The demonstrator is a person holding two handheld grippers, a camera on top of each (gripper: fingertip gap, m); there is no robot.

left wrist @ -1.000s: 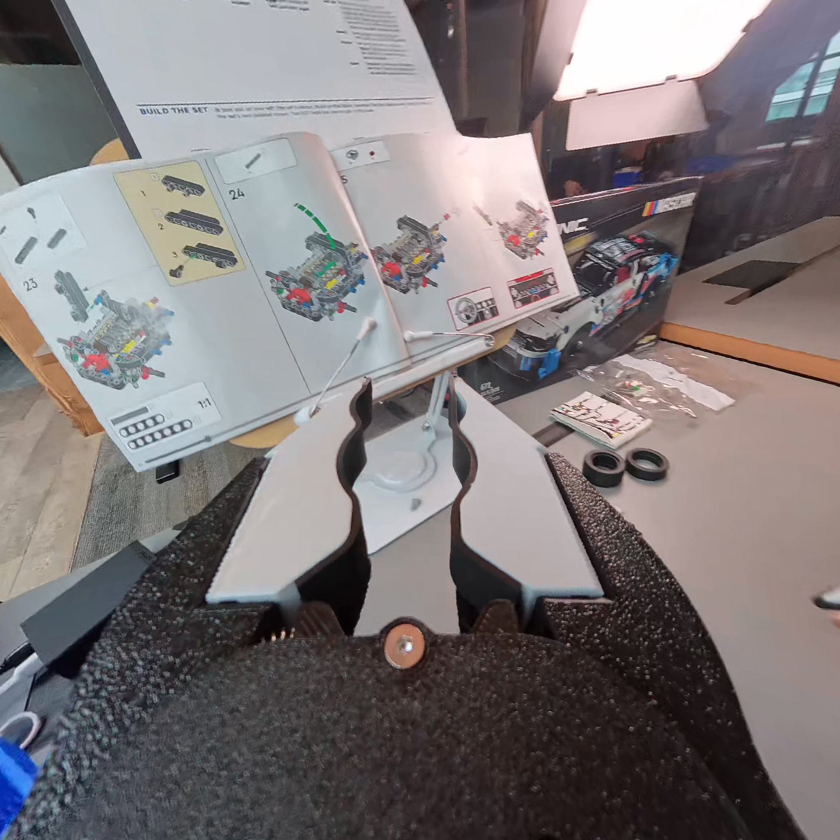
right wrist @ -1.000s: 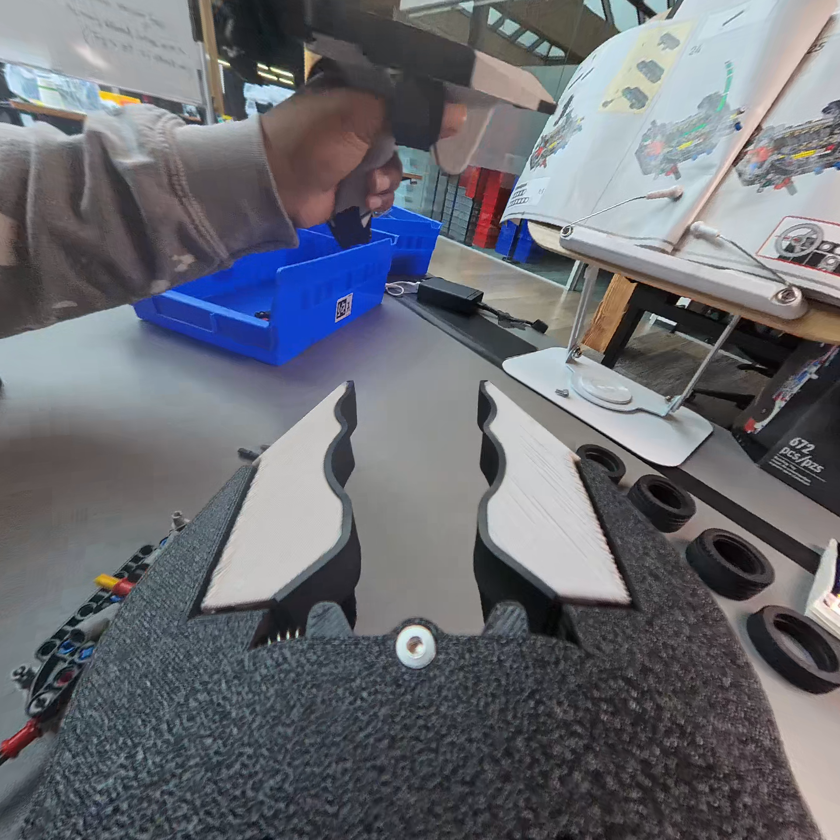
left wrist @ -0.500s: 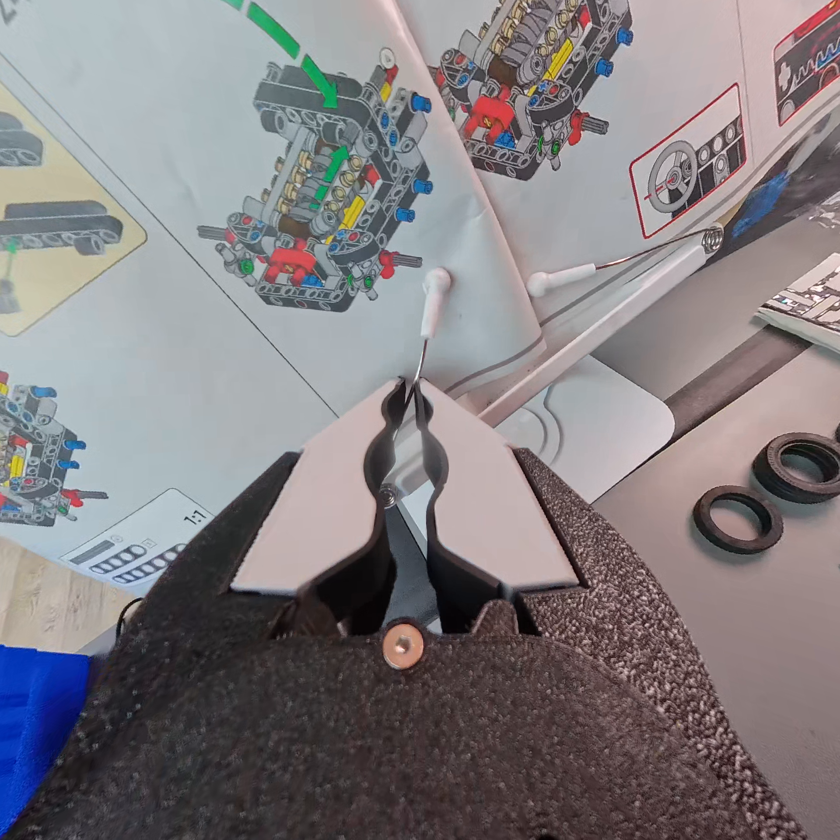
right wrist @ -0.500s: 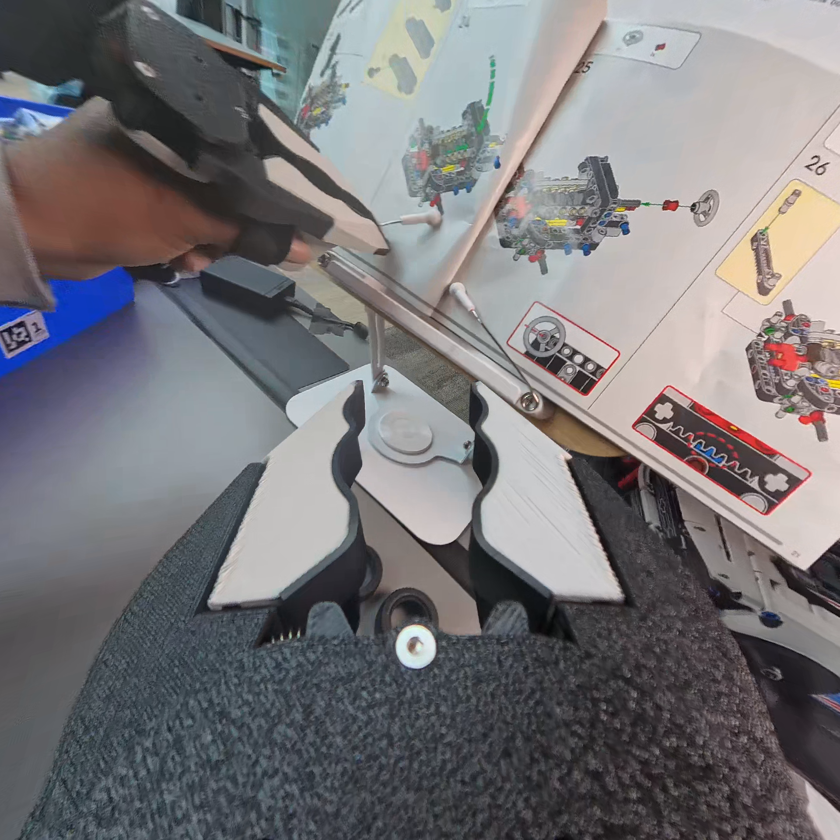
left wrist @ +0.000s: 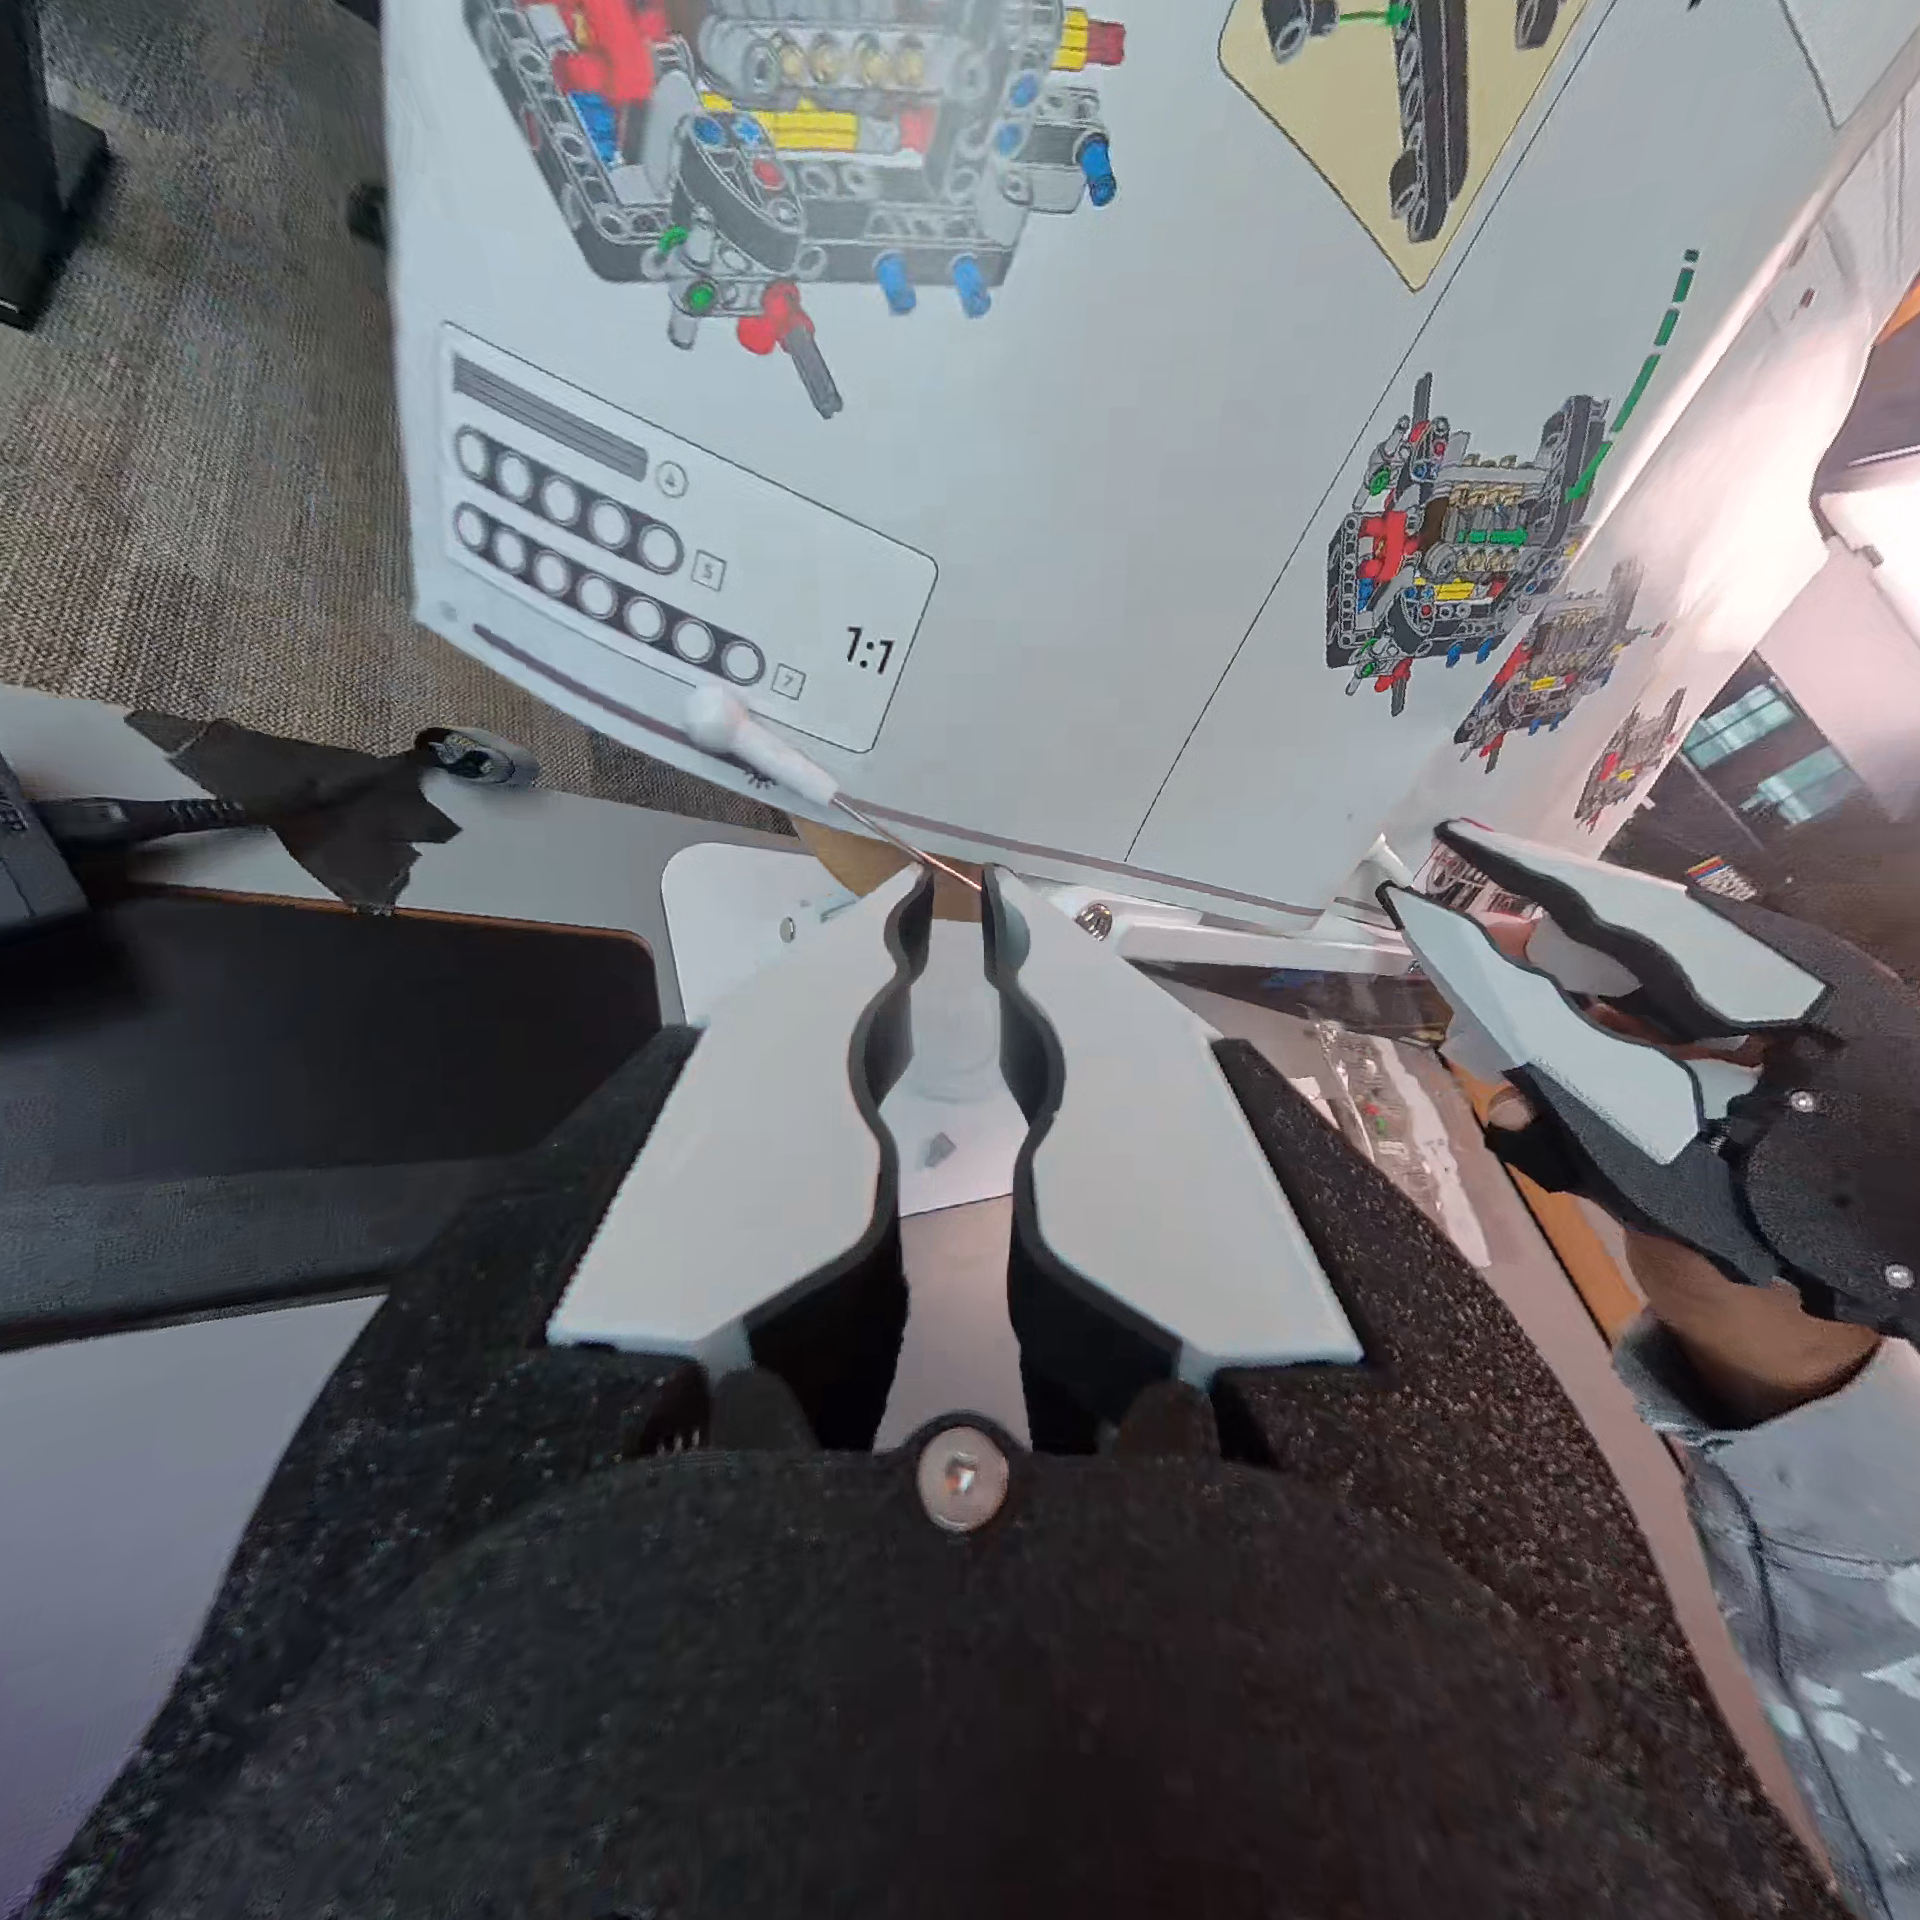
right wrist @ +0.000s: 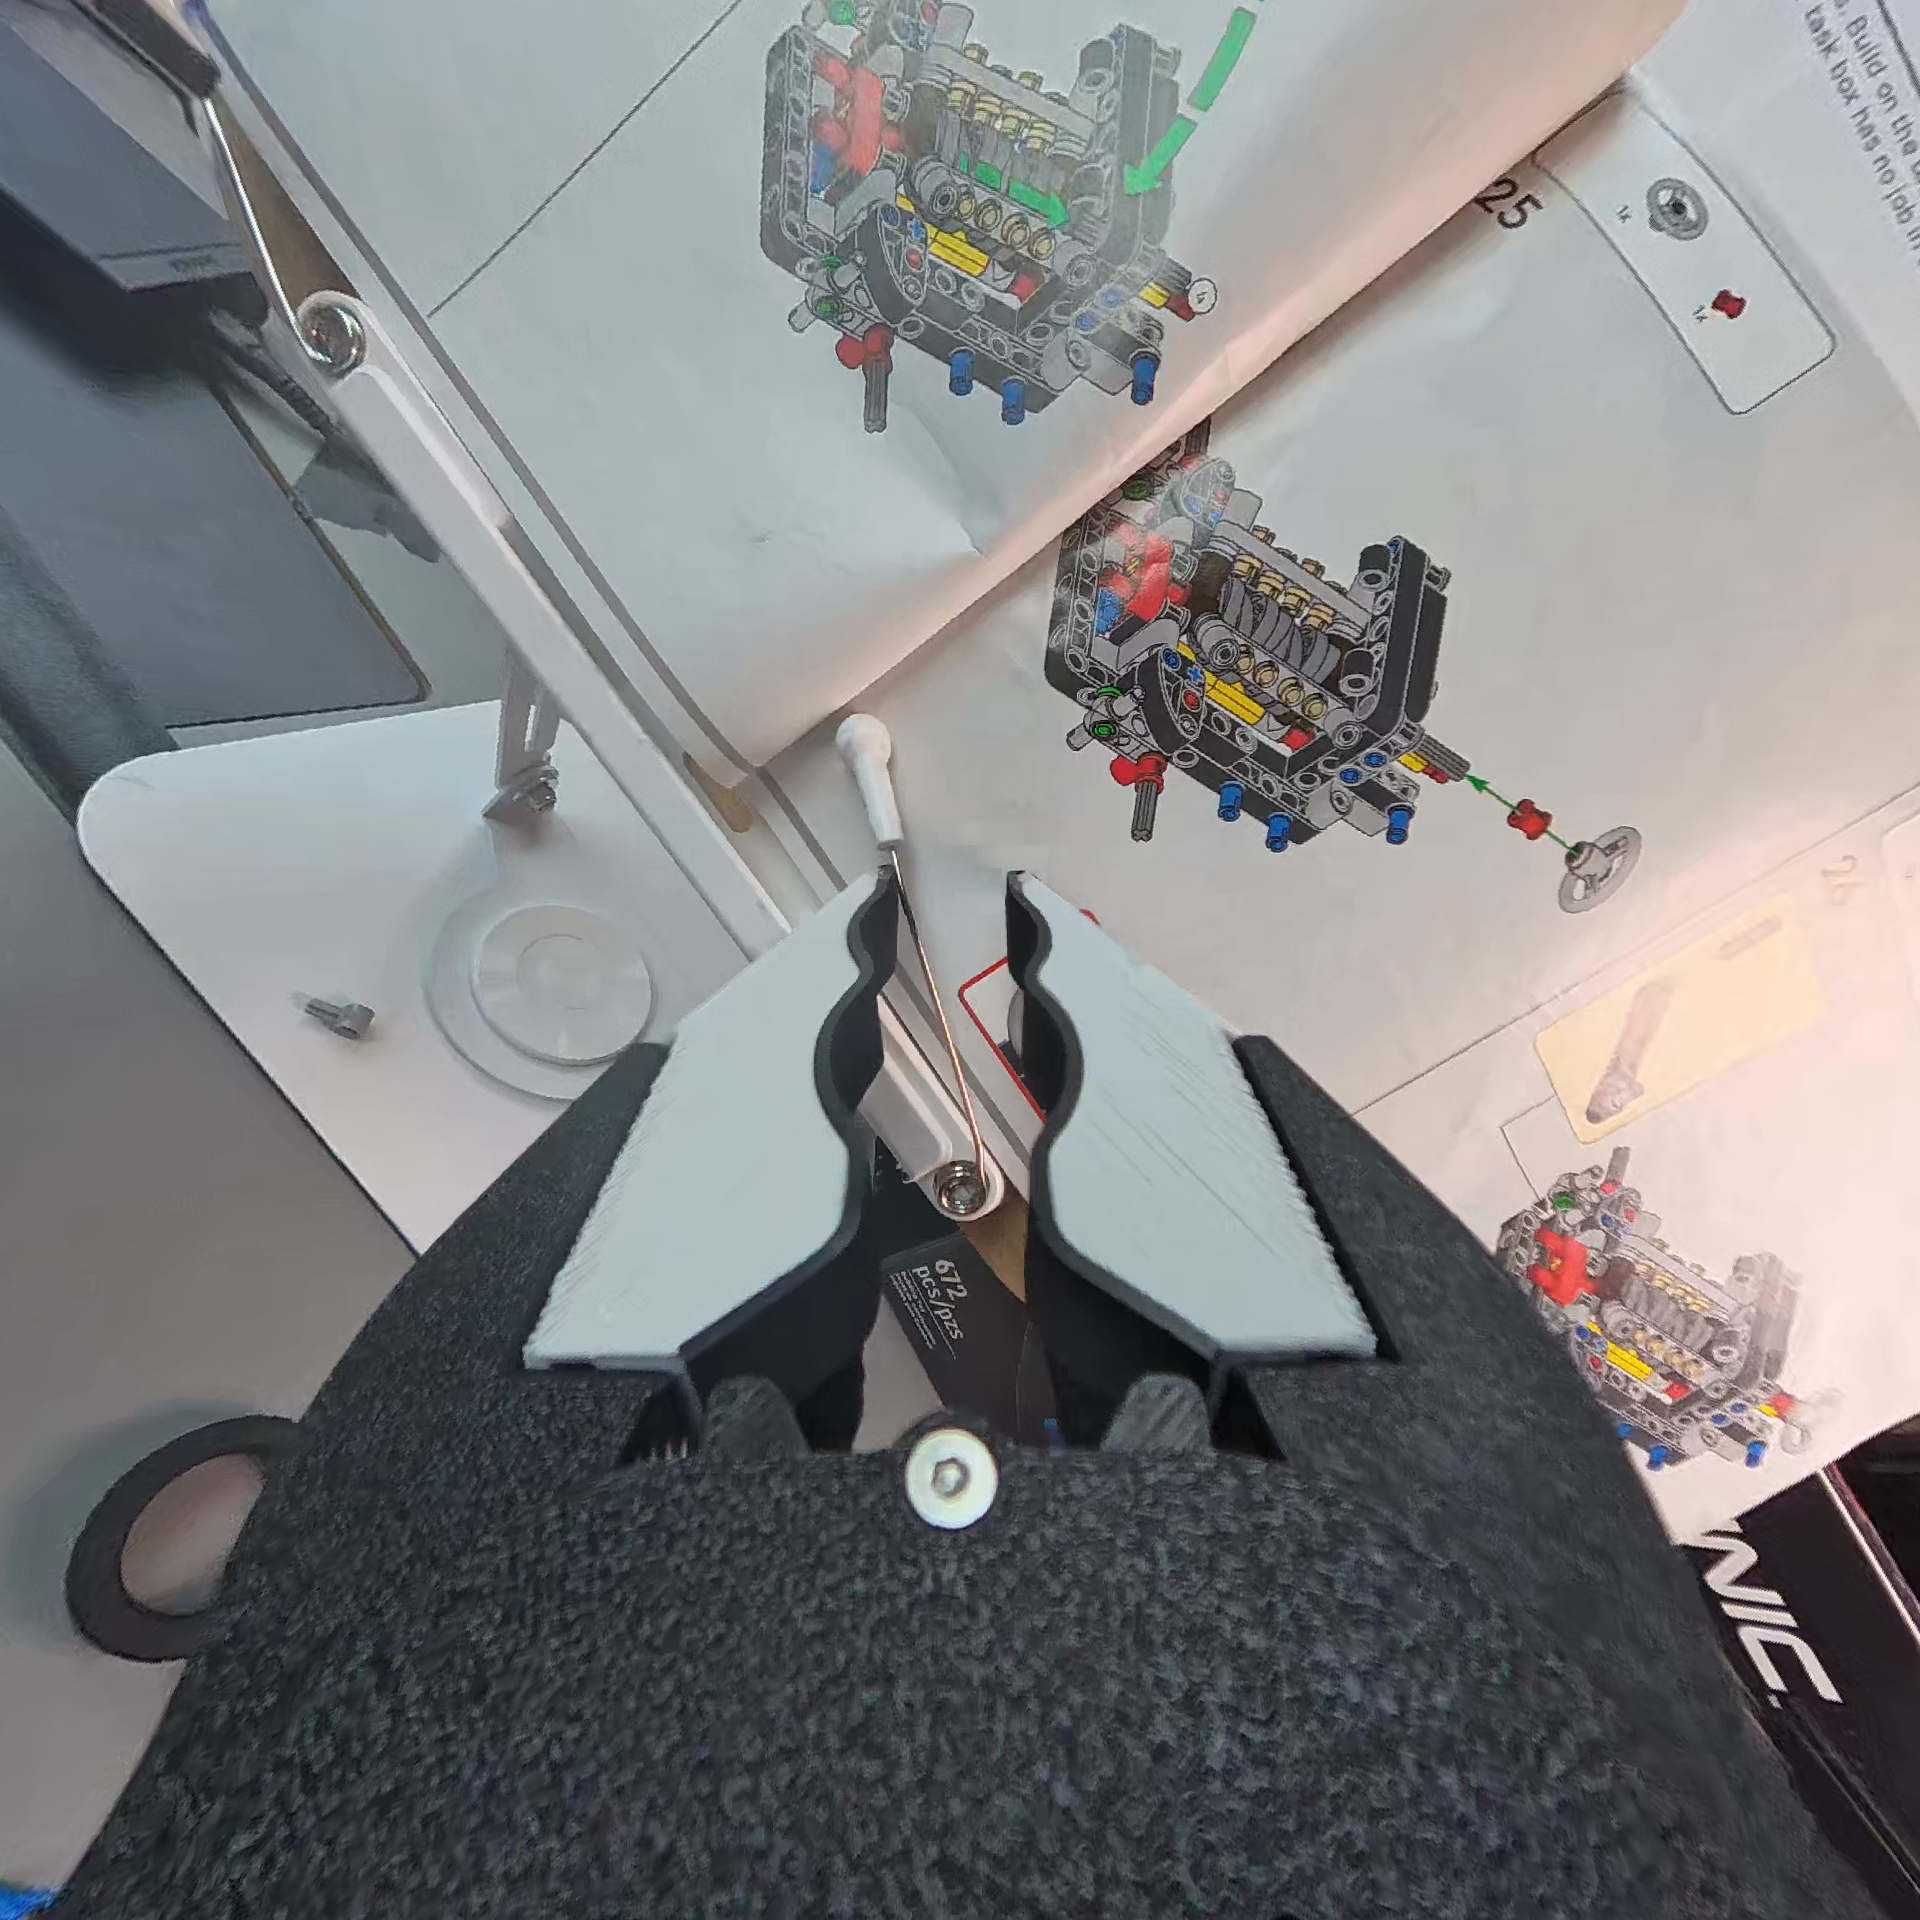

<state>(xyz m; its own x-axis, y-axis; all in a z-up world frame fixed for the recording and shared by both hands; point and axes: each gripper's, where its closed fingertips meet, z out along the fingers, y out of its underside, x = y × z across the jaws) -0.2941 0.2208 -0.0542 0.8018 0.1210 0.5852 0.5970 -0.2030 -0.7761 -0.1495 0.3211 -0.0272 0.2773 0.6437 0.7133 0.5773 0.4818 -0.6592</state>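
An open instruction booklet (left wrist: 1039,520) rests on a white book stand (left wrist: 727,935). My left gripper (left wrist: 953,883) is at the stand's lower edge with its jaws a narrow gap apart. The left wire page holder (left wrist: 769,753), with a white tip, runs across the page's bottom corner down to my fingertips. In the right wrist view, my right gripper (right wrist: 951,883) is open. It straddles the right wire page holder (right wrist: 925,987), which lies close to the left finger and presses on the booklet (right wrist: 1351,468). The right gripper (left wrist: 1423,862) also shows at the right of the left wrist view.
The stand's white base plate (right wrist: 260,883) carries a small screw (right wrist: 338,1013). A black tyre ring (right wrist: 135,1538) lies at lower left and a black box (right wrist: 1818,1662) at lower right. A black mat (left wrist: 312,1039), a taped cable (left wrist: 312,810) and carpet floor (left wrist: 208,416) lie left. Left tips to right tips: about 20 centimeters.
The left wire holder has swung from the middle of the page down to its bottom left corner, and my left jaws have parted slightly. My right gripper has moved in around the right wire holder.
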